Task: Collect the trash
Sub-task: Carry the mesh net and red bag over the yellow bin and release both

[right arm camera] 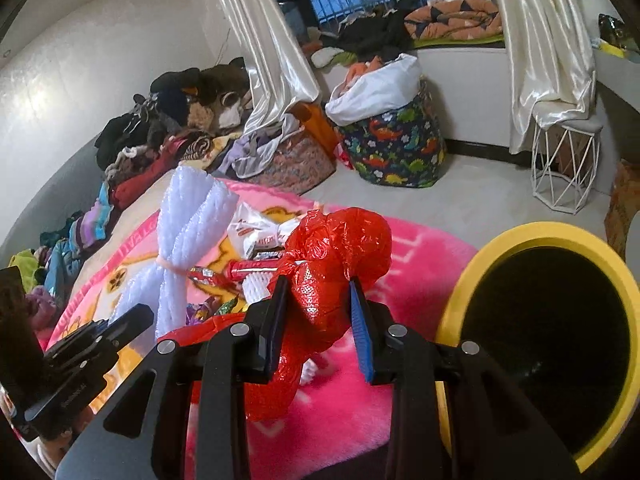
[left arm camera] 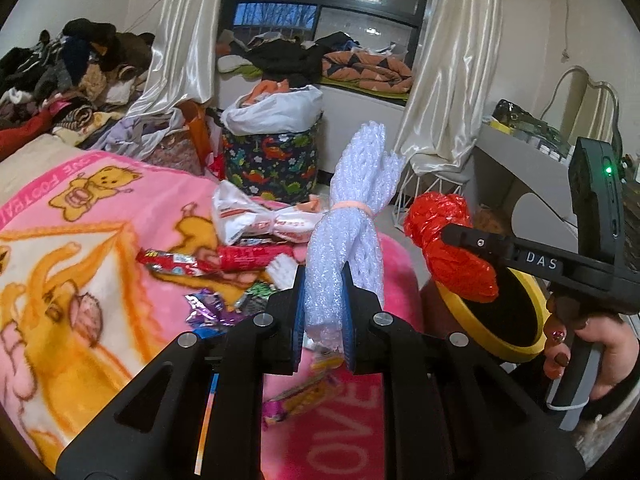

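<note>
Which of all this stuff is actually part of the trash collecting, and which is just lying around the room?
Part of the job:
white foam netting, in the left gripper
red plastic bag, in the right gripper
yellow bin
candy wrappers on the pink blanket

Just lying about:
clothes pile
dinosaur-print basket
curtains
wire stool

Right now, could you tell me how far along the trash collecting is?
Nothing visibly binned: the yellow-rimmed bin shows only dark inside. In hand: the left tongs grip a white foam-net bundle, the right tongs a red plastic bag. Left: candy wrappers on the pink blanket.
</note>
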Available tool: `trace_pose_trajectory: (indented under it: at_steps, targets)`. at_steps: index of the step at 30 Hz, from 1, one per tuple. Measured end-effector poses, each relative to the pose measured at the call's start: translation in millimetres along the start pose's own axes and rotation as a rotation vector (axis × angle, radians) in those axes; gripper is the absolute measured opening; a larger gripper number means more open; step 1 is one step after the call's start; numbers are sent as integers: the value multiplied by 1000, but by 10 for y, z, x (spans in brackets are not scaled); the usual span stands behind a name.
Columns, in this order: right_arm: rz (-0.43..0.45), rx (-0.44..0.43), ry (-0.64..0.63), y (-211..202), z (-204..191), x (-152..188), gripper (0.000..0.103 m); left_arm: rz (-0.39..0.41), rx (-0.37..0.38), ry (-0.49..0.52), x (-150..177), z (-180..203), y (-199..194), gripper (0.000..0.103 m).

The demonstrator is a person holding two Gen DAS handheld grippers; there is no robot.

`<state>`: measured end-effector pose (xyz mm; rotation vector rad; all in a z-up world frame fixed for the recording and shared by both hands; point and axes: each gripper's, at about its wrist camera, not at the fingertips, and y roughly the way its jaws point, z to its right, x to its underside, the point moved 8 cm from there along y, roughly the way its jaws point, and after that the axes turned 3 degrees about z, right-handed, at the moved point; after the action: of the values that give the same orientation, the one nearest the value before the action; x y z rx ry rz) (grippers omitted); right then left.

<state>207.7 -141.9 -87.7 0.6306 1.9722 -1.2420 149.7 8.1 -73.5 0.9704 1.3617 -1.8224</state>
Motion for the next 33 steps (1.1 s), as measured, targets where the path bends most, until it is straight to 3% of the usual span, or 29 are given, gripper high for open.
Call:
trace_pose_trajectory:
  at_steps: [33]
  targets:
    - [104,160,134,-838,1070,-12,28,-16,106,125,-41,902,87,10]
